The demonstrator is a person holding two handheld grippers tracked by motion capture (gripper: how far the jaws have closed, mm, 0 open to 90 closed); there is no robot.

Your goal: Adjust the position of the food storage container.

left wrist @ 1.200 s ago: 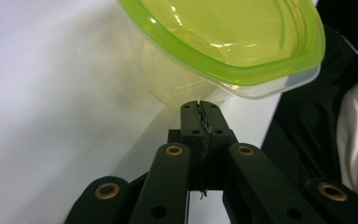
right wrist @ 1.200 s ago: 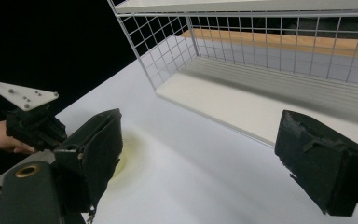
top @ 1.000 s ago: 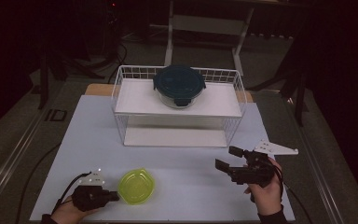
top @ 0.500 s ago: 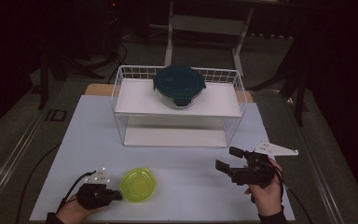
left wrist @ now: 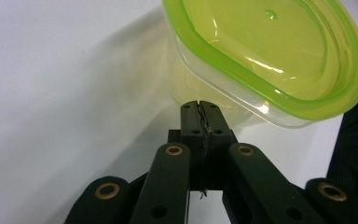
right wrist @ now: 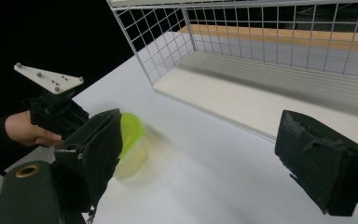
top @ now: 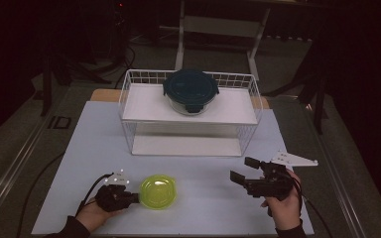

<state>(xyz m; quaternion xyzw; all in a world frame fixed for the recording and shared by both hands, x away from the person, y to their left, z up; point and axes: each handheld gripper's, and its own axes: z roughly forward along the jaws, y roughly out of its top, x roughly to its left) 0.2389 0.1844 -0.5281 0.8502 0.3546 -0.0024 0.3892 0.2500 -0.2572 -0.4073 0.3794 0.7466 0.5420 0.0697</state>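
Observation:
A yellow-green plastic container (top: 158,191) with a lime rim stands on the white table near the front left. My left gripper (top: 135,197) lies low just left of it. In the left gripper view that gripper (left wrist: 199,108) is shut with nothing between its jaws, and its tips are at the container's (left wrist: 270,60) clear side wall, just under the rim. My right gripper (top: 240,169) is held at the front right, pointing left, with its jaws wide open and empty. In the right gripper view this gripper (right wrist: 209,158) looks toward the container (right wrist: 131,135) and the left gripper (right wrist: 56,114).
A white wire rack (top: 129,99) stands at the middle back of the table. A round glass box with a dark teal lid (top: 191,91) sits on its upper shelf; the lower shelf (top: 188,145) is bare. Cables trail off the table's front corners.
My left gripper has moved forward and to the right, and the yellow-green container has slid a little to the right with it. The right gripper has hardly moved.

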